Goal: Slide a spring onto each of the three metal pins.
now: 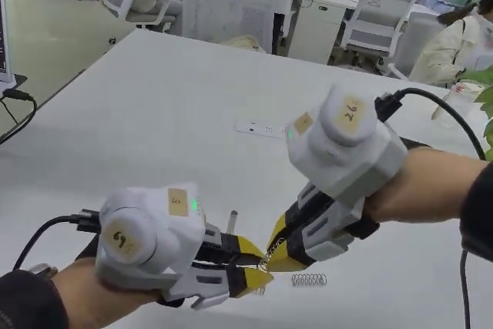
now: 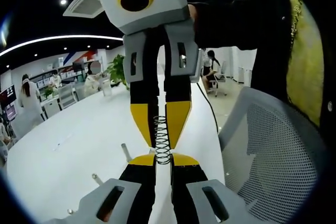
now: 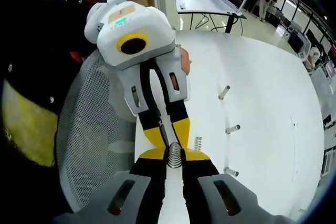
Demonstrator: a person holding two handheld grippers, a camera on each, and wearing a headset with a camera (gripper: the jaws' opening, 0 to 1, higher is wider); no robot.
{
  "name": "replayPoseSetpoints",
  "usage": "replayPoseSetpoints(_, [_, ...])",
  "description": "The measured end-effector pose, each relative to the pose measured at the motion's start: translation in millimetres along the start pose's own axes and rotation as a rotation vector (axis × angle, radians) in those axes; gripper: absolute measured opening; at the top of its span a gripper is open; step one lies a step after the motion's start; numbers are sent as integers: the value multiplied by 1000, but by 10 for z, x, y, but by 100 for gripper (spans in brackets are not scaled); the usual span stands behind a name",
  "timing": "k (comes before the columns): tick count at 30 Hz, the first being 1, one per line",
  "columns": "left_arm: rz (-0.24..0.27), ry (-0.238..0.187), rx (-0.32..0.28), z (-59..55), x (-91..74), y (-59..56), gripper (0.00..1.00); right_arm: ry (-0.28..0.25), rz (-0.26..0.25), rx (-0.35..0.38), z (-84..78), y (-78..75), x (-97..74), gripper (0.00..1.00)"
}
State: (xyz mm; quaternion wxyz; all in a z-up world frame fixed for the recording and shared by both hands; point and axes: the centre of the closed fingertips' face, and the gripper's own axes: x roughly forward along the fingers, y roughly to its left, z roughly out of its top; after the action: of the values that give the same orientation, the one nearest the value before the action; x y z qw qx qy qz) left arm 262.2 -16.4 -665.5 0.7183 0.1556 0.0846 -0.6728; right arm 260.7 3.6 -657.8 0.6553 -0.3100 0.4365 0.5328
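So, all three pins [image 3: 232, 128] are seen bare; near them one spring [image 2: 161, 141] is pinched by left gripper [image 2: 164, 157] and right gripper [image 3: 175, 155]

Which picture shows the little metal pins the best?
The right gripper view: all three metal pins stand clear on the table. The left gripper view has them small and low; the head view has one, partly hidden.

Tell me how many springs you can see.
2. The held spring spans between the left gripper and right gripper; the loose spring lies on the white table beside them. Others may be hidden behind the grippers.
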Motion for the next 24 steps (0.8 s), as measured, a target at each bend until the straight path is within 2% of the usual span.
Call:
replayPoseSetpoints(7, [7,-8,-1,18,36,48,2,25,-11,-6,1,-28,-16,8])
replayPoseSetpoints(17, [4,-15,-6,33,89,58,2,55,-15,-19,-12,-37,-30,8])
replayPoseSetpoints(24, [7,1,-23,8,113,60,4,66,-15,-29,-19,-49,-33,8])
